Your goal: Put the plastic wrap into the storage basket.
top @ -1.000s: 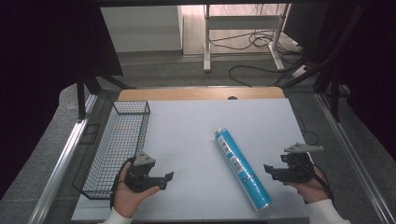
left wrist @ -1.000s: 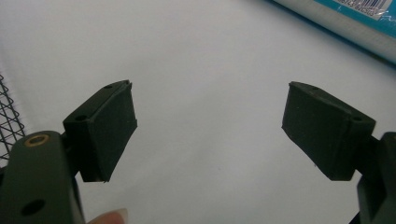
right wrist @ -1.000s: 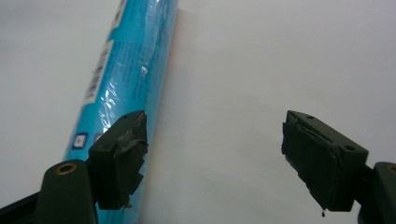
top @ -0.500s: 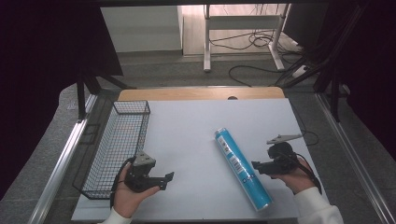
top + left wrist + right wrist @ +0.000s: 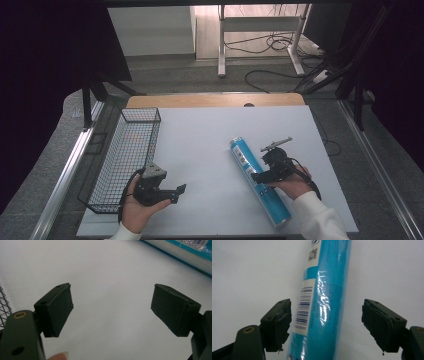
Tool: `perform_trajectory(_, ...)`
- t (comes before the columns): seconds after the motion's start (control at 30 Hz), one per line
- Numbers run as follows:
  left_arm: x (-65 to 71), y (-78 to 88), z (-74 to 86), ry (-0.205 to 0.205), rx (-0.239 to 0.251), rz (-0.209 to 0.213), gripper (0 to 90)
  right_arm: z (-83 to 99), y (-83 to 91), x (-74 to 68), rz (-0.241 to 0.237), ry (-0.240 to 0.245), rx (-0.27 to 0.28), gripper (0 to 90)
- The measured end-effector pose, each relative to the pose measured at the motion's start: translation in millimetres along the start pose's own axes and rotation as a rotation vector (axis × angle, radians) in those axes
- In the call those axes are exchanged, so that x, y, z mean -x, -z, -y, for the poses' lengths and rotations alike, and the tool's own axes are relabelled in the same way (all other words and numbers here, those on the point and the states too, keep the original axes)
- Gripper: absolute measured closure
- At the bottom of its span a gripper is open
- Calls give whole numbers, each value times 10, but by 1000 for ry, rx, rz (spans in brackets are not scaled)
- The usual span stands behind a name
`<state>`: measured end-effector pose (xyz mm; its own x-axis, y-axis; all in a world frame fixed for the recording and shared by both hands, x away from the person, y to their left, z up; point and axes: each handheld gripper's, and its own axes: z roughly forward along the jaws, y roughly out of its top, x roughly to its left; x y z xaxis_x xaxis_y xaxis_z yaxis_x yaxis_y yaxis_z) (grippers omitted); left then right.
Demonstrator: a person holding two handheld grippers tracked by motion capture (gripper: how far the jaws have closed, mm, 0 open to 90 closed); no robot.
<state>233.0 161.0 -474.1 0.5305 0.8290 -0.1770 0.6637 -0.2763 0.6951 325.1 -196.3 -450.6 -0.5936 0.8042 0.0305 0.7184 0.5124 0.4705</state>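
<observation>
High view: blue tube (image 5: 260,181) lies flat on the white worktop (image 5: 210,150), right of centre; wire basket (image 5: 125,157) at the left edge. Right claw (image 5: 261,176) sits over the tube's middle, left claw (image 5: 179,192) near the basket.

Left gripper view: left claw (image 5: 112,312) spread — bare worktop between jaws.

Right gripper view: right claw (image 5: 325,325) spread, straddling the tube (image 5: 322,302) — pads apart from it.

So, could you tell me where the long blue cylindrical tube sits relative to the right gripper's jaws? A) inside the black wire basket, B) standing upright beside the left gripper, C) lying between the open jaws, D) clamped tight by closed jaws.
C: in the right gripper view the long blue cylindrical tube lies on the white table between the right gripper's spread jaws, with gaps on both sides.
</observation>
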Motion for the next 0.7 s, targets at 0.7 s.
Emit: perform_trajectory(0.7, -6, -15, 10, -6, -4, 1, 175, -113, -532, -65, 32, -10, -192, 217)
